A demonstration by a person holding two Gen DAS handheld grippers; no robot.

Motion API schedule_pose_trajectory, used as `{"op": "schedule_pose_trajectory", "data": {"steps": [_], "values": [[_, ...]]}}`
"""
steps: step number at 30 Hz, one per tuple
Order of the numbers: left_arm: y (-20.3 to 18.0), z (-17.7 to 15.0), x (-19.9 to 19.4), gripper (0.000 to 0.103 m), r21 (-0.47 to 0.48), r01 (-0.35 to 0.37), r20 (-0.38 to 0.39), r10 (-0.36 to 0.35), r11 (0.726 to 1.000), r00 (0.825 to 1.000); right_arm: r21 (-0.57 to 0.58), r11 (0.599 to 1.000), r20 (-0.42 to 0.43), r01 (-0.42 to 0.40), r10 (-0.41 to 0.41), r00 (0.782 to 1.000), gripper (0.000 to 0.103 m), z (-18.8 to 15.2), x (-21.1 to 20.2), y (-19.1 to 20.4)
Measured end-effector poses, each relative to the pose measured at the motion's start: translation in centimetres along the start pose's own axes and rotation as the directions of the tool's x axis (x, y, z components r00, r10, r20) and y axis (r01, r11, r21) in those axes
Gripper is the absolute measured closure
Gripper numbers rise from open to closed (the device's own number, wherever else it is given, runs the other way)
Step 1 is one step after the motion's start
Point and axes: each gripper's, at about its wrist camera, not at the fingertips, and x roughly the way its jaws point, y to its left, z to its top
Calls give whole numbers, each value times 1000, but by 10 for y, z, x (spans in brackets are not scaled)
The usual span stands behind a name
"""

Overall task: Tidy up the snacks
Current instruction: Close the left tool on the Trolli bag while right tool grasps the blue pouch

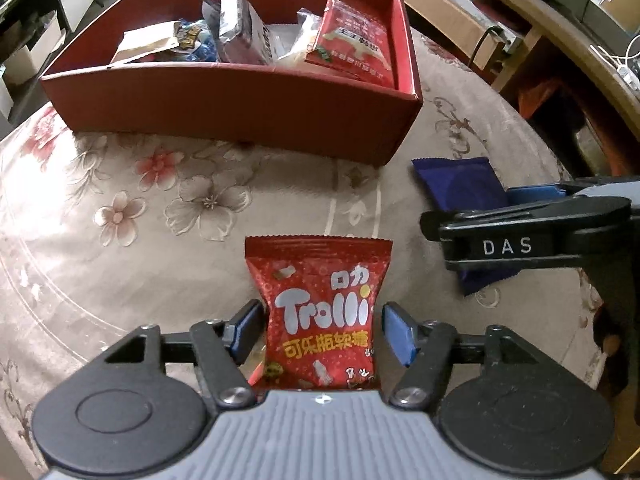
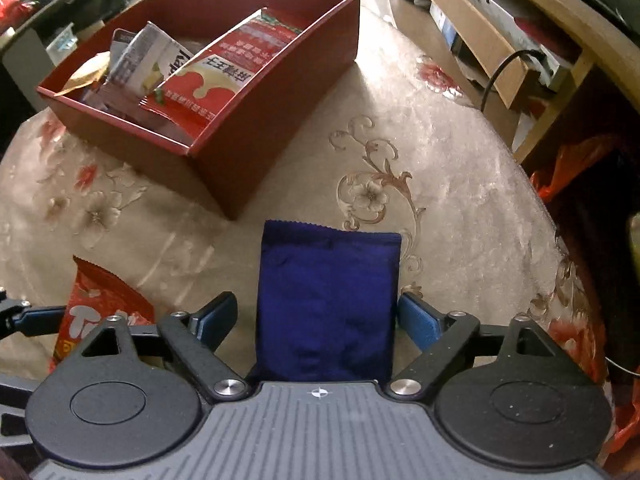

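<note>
At lower centre of each wrist view, left hand-held gripper (image 1: 322, 330) brackets the Trolli pouch (image 1: 320, 312) and right hand-held gripper (image 2: 316, 320) the blue packet (image 2: 326, 304), both spread unclenched, likely pre-grasp for the red box (image 1: 240, 104) upper left.

Between your left tool's fingers, the red gummy packet (image 1: 320, 312) reads "Trolli" in big white letters, with "口力" above it at the right and "可乐瓶软糖" in yellow below. Your right tool (image 1: 472, 216), seen from the left wrist view, carries "DAS" in white on its black finger. In the red box (image 1: 240, 108), the red-and-white sachet (image 1: 352, 40) bears Chinese print that you see upside down and too small to read reliably. The blue packet (image 2: 328, 304) shows no legible print.
</note>
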Motion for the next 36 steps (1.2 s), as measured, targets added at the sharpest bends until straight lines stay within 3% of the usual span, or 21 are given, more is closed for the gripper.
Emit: {"op": "schedule_pose_trajectory", "data": {"steps": [3, 6, 8, 11, 13, 14, 19, 36], "values": [[-2, -2, 1, 35, 30, -8, 5, 8, 1000, 1000, 14, 999, -14, -28, 29, 999, 0, 2, 3, -1], [-3, -4, 0, 38, 35, -24, 13, 23, 999, 1000, -46, 999, -33, 9, -10, 999, 0, -1, 9, 8], [-4, -5, -1, 46, 40, -40, 12, 40, 998, 999, -75, 997, -31, 32, -34, 999, 0, -5, 9, 15], [-2, -7, -3, 49, 38, -46, 8, 46, 998, 999, -68, 997, -30, 39, -41, 999, 10, -13, 1, 15], [-1, -9, -5, 49, 34, -50, 9, 50, 998, 999, -49, 998, -21, 42, -43, 999, 27, -17, -5, 15], [-1, -10, -5, 50, 33, -52, 8, 51, 998, 999, -41, 998, -14, 45, -45, 999, 28, -19, -9, 15], [5, -17, -10, 51, 20, -49, 4, 48, 999, 999, -35, 997, -2, 73, -73, 997, 29, -27, -19, 24], [30, -30, -45, 52, -48, -45, 68, 49, 998, 996, -27, 999, 117, 46, -42, 992, 29, -46, -64, 57]]}}
